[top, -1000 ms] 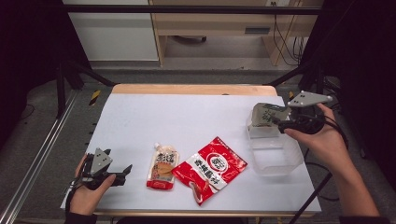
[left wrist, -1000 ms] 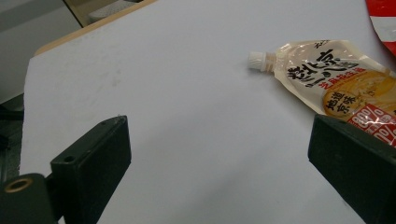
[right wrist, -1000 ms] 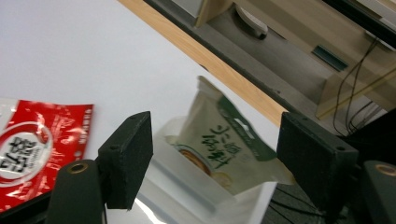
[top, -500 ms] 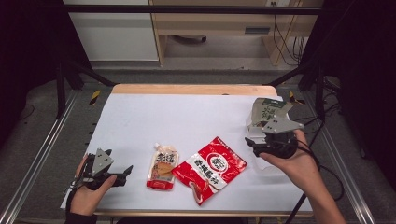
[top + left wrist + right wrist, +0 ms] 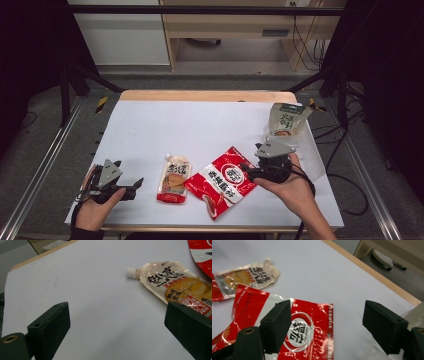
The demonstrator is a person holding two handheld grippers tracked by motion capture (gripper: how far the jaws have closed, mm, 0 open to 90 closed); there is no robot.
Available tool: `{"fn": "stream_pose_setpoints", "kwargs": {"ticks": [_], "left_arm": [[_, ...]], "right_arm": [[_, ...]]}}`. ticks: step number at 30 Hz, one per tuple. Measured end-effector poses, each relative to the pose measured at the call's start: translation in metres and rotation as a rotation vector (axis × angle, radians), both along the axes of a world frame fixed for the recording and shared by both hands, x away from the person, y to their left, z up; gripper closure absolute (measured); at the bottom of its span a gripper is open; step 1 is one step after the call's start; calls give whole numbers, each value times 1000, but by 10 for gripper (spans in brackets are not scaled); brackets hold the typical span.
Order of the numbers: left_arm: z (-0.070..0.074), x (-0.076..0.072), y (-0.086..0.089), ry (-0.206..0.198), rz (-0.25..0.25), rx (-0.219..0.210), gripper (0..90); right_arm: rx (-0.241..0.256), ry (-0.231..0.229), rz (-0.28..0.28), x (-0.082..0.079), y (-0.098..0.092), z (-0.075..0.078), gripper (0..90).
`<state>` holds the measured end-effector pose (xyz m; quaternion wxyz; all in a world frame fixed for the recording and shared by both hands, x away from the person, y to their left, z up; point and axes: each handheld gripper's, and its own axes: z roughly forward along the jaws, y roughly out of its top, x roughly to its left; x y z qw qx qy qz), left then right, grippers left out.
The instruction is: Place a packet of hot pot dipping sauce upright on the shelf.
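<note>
A red snack packet [image 5: 223, 180] lies flat near the table's front, and a pale spout pouch [image 5: 174, 178] lies just left of it. My right gripper [image 5: 249, 171] hovers open at the red packet's right edge. In the right gripper view the red packet [image 5: 307, 330] lies between and under the spread jaws, with the spout pouch [image 5: 245, 277] farther off. My left gripper [image 5: 136, 184] rests open at the front left. In its own view the spout pouch [image 5: 172, 285] lies ahead to the right, apart from the jaws.
A green-and-white pouch [image 5: 285, 120] stands upright in a clear plastic container [image 5: 306, 150] at the right back. The white table [image 5: 200, 125] ends in a wooden far edge [image 5: 210, 96]. Cables trail on the floor to the right.
My right gripper let go of the green-and-white pouch at the container and moved left and toward the front, to the red packet. The left gripper stayed put.
</note>
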<state>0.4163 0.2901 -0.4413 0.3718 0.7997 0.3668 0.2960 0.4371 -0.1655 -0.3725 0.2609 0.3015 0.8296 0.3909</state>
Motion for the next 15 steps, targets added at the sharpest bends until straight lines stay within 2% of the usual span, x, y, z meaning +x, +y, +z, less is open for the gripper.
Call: {"fn": "stream_pose_setpoints", "kwargs": {"ticks": [9,15], "left_arm": [[0,0,-2,6,-15,-12,64],[-1,0,-5,15,-29,-17,62]], "right_arm": [[10,42,42,0,24,-17,218],[17,50,60,0,35,-22,237]]}}
